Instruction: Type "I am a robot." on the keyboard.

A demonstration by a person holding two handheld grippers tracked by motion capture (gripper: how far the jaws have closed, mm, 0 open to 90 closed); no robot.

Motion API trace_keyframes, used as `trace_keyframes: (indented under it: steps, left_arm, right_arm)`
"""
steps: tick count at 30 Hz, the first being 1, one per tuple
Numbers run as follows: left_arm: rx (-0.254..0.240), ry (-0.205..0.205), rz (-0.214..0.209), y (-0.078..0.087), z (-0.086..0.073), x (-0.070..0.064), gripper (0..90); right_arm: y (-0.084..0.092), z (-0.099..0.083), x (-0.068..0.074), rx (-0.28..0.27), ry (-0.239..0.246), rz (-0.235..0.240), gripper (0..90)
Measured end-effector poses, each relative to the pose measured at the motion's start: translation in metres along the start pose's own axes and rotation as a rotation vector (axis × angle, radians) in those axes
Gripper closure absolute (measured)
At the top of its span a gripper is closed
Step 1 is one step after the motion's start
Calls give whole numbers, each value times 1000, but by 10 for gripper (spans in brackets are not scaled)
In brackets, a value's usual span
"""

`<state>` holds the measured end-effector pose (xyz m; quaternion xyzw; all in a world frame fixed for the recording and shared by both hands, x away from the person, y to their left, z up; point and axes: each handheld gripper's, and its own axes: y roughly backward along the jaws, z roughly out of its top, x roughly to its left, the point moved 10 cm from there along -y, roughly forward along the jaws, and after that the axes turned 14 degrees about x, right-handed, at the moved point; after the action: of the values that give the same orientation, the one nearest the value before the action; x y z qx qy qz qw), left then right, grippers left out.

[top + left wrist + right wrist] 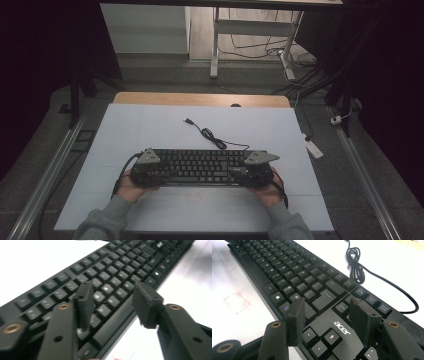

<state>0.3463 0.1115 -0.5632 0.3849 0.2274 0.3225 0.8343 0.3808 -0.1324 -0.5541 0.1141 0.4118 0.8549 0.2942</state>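
a black keyboard [200, 167] lies flat on the white table [150, 125], held between the two tongs. the left gripper [142, 172] sits at its left end, jaws spread apart over the keys and front edge, pads pressing nothing. the right gripper [257, 172] sits at its right end, jaws wide apart above the arrow keys [319, 340], nothing pinched. the keyboard's cable [210, 135] coils on the table beyond the right gripper, its plug lying free farther out.
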Motion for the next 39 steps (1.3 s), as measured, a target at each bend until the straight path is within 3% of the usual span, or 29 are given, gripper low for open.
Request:
trace_keyframes:
  steps: [7, 22, 39]
  left_arm:
    - [2, 44, 12, 5, -2, 11, 405]
    - [7, 64, 18, 8, -5, 21, 375]
    - [27, 80, 76, -4, -3, 36, 438]
  right_arm:
    - [3, -3, 1, -5, 1, 7, 465]
    - [11, -21, 2, -4, -30, 16, 466]
    - [11, -24, 0, -2, -30, 22, 466]
